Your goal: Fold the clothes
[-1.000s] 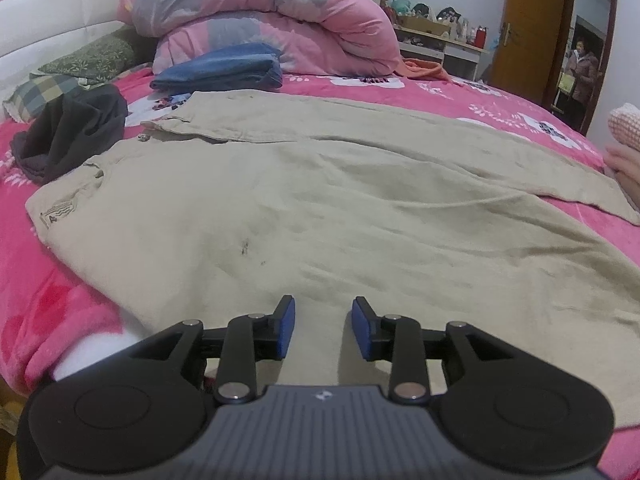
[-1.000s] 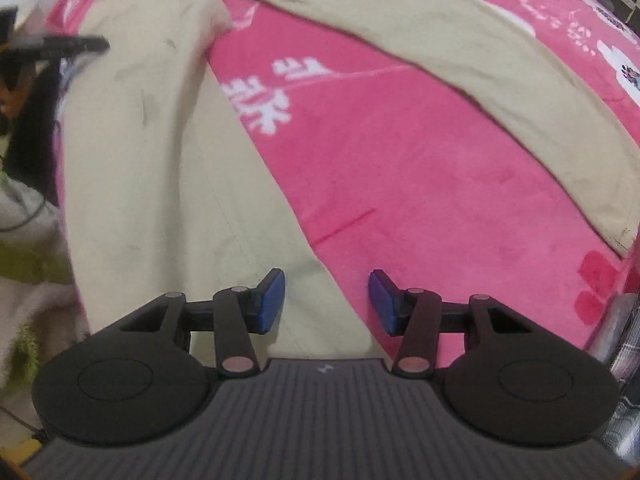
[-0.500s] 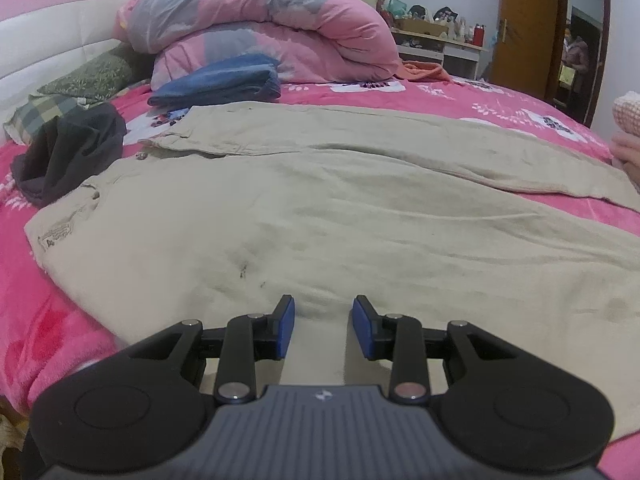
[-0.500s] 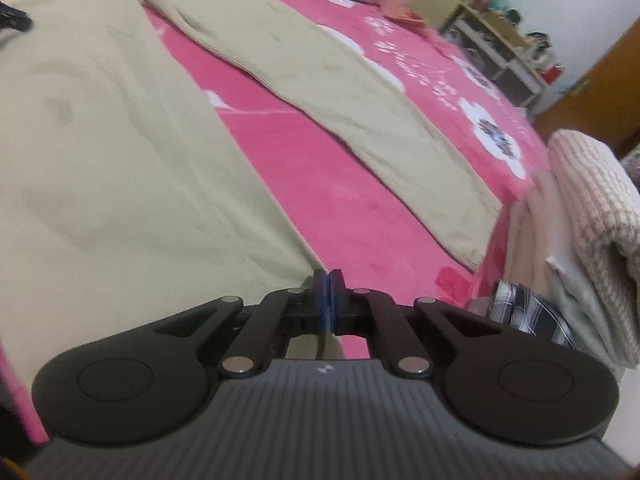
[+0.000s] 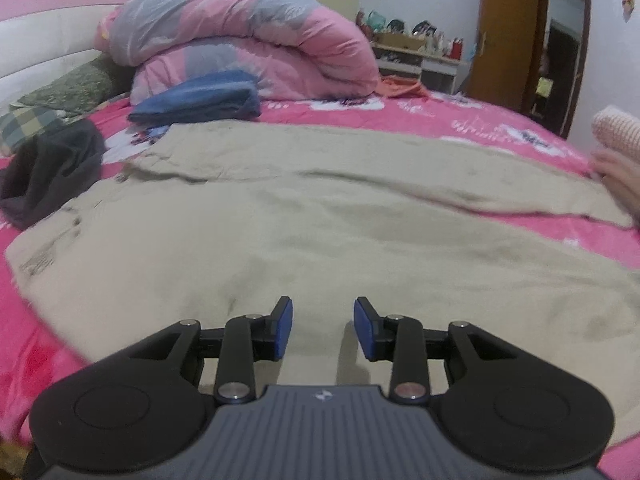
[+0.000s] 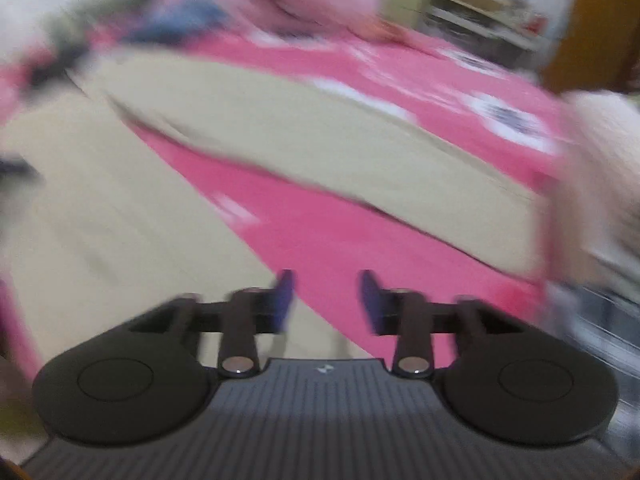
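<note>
On the pink bed sheet [image 5: 440,120], the beige trousers [image 5: 320,232] lie spread flat and unfolded. The waist end lies toward the left of the left wrist view; the two legs run to the right and part in a V, with a wedge of bare sheet between them, as the right wrist view shows. No fold is visible in the trousers, so the work on this garment is judged to be at its start: one leg must be laid on the other, and the length must then be doubled over.

The left gripper [image 5: 323,328] hangs over the near leg. Its jaws stand apart and hold nothing. The right gripper [image 6: 326,300] hangs over the near leg's inner edge where cloth meets sheet. The picture is blurred, but its jaws are opening and nothing is between them. A hand [image 5: 620,178] rests near the hem of the far leg at the right edge.

Beyond the trousers, a blue folded garment [image 5: 196,98] lies against the rolled pink quilt [image 5: 248,44]; this item is judged to be finished. A dark garment [image 5: 48,168] lies crumpled beside the waist end and is judged to be pending. A shelf [image 5: 420,56] and a door [image 5: 508,28] stand behind the bed.
</note>
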Motion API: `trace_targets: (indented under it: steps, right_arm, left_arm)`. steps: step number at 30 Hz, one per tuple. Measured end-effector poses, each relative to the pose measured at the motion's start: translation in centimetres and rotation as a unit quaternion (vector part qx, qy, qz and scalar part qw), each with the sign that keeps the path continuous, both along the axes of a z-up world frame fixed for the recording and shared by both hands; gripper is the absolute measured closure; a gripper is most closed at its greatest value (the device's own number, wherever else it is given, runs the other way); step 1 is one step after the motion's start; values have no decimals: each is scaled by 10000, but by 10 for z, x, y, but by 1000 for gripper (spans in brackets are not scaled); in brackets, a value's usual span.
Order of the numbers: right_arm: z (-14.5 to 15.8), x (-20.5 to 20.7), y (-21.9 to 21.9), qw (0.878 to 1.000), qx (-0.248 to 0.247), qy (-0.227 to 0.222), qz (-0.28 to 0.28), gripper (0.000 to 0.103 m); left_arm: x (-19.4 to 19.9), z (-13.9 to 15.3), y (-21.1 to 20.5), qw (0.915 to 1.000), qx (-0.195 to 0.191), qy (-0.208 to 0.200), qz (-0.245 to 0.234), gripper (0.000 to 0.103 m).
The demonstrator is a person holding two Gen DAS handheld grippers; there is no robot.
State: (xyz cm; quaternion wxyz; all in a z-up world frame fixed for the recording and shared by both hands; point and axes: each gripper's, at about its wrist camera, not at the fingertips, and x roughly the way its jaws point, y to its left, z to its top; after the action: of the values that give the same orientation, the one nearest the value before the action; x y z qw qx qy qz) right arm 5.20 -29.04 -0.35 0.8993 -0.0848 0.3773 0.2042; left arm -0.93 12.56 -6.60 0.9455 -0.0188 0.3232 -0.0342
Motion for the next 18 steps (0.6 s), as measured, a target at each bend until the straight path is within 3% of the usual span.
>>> trace_targets:
  steps: [4,7,11,14,18]
  right_arm:
    - [-14,59,69,9912,937,514,775,58]
    - [-31,101,118,9845,1190,840,981,58]
    - [-49,140,150,9813,1271,1101,940,61]
    - [-55,133,166,9809,1094,975,1278,63]
    - [-55,124,181,9817,739,792,1563,63]
  left_arm:
    - [30,9,-6,9990,-346,-130,-260,66]
    - [59,7,-14,9975,-522,-153,-452,66]
    - [91,-9,-18,9959,-657,90,-608,66]
    - [102,-23,-13,9947,-715,306,-677,69]
    - [90,-30,-8,9938,-721,119,-834,68]
